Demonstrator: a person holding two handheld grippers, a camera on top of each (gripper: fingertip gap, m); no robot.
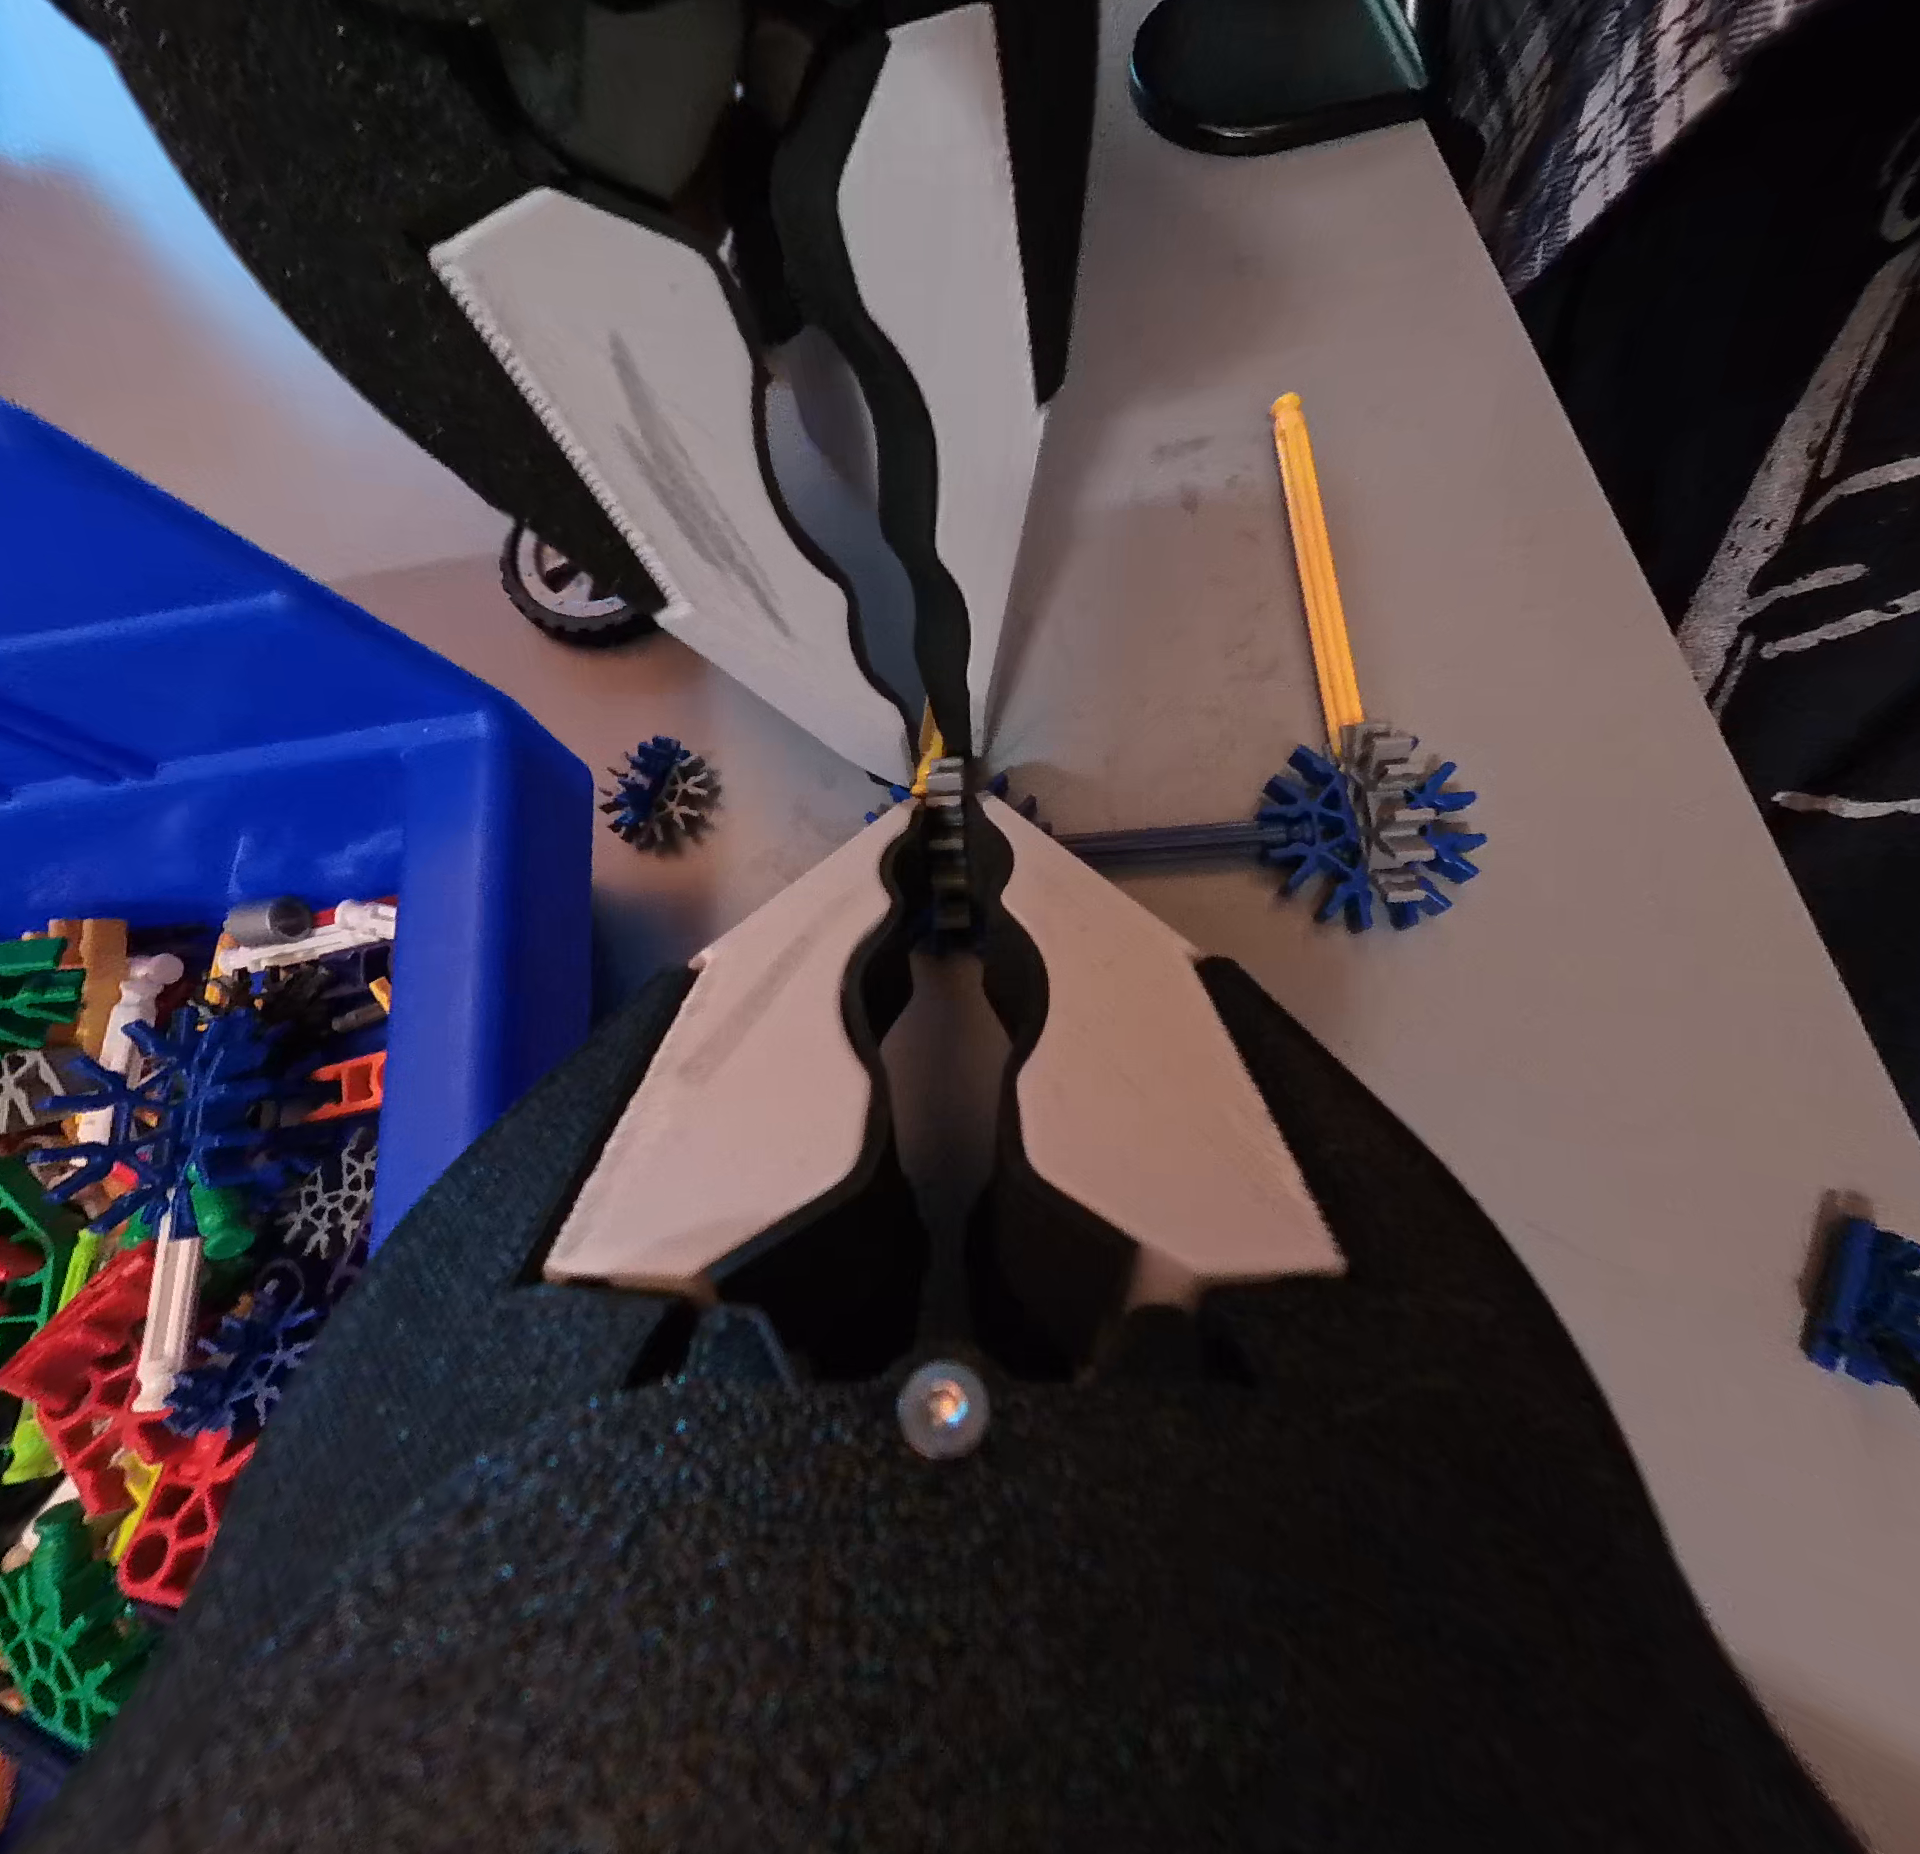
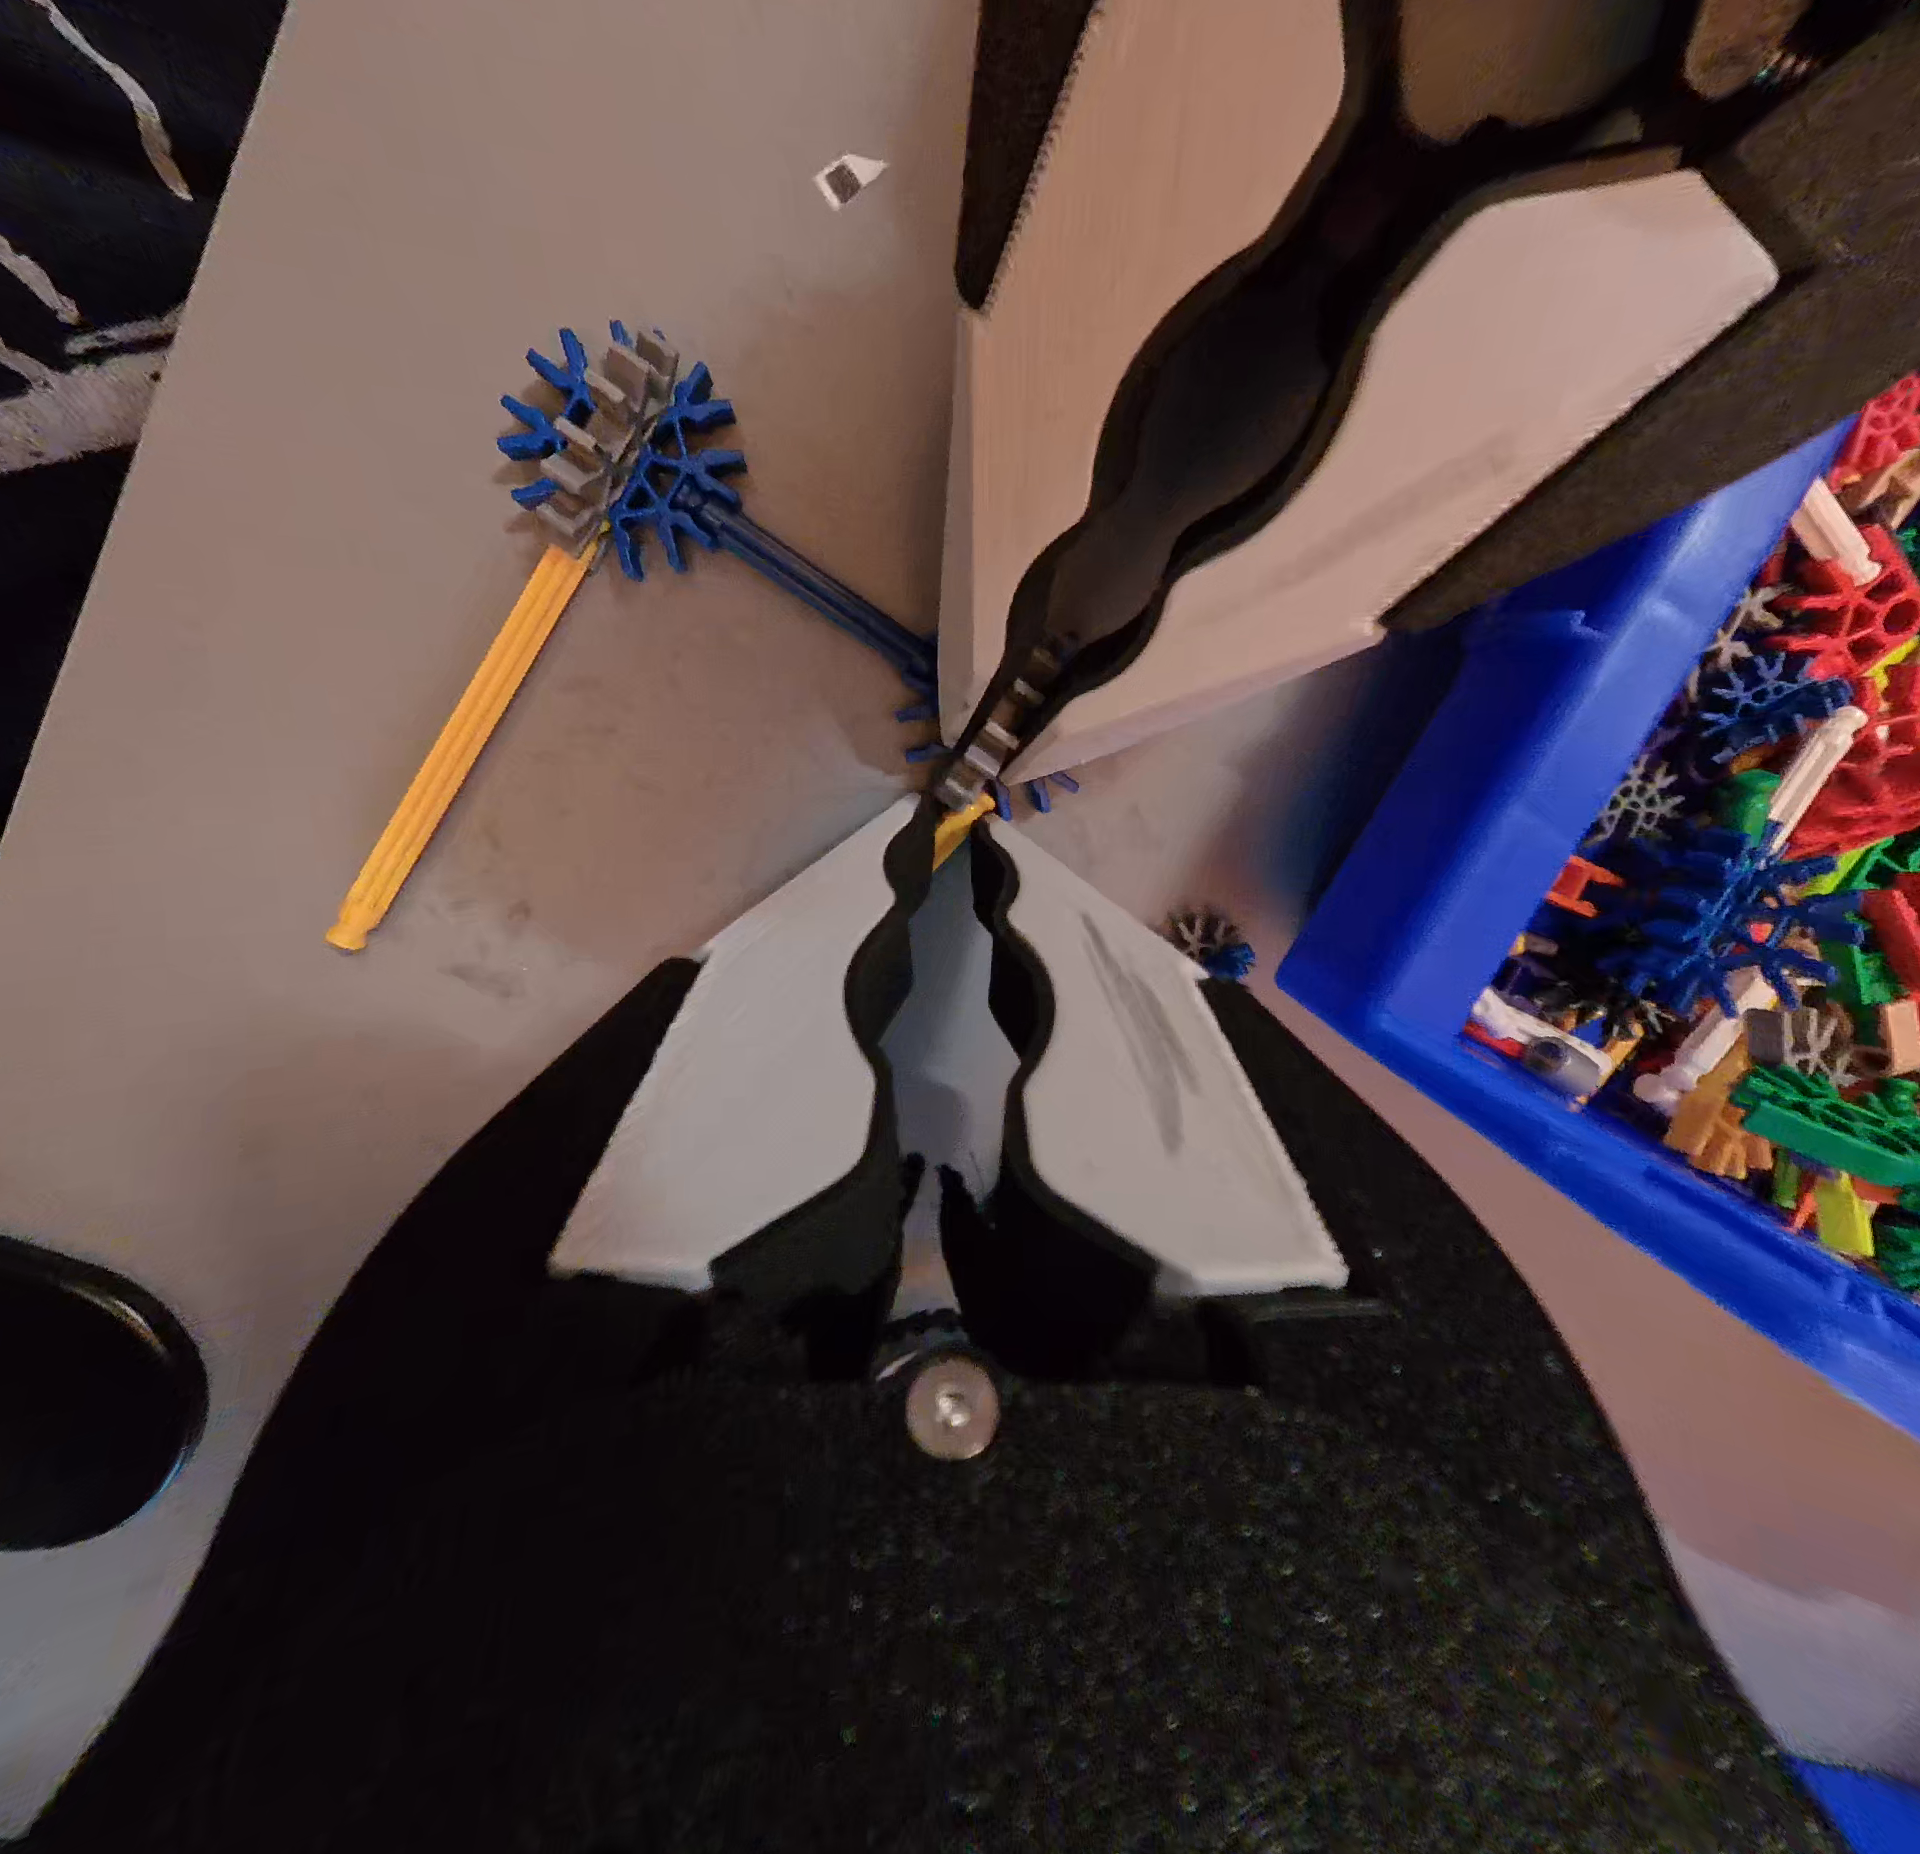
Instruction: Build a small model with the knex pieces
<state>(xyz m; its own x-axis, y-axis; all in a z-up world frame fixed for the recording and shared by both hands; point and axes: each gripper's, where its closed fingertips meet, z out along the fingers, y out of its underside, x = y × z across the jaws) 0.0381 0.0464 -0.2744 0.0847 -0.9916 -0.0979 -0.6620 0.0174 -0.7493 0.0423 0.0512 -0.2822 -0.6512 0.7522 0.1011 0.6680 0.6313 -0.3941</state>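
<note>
1. In the left wrist view, the left hand-held gripper (image 1: 948,848) is clenching a grey toothed connector (image 1: 948,781) joined with blue pieces, just above the white bench (image 1: 1507,973)
2. The right hand-held gripper (image 1: 940,734) is reaching in from above, meeting it tip to tip and pinching a short yellow rod (image 1: 925,750)
3. A dark blue rod (image 1: 1153,840) is running right from that connector to a blue and grey connector cluster (image 1: 1366,833), which is carrying a long yellow rod (image 1: 1314,568)
4. A blue bin (image 1: 312,765) of mixed parts is sitting at the left, with a small wheel (image 1: 571,599) and a loose blue connector (image 1: 660,791) near it
5. In the right wrist view, the right hand-held gripper (image 2: 951,833) is gripping the short yellow rod (image 2: 961,825) at its tips, touching the grey toothed connector (image 2: 982,760) held by the left hand-held gripper (image 2: 1023,708)
6. The cluster (image 2: 623,448) is lying at upper left and the bin (image 2: 1455,869) at right
</note>
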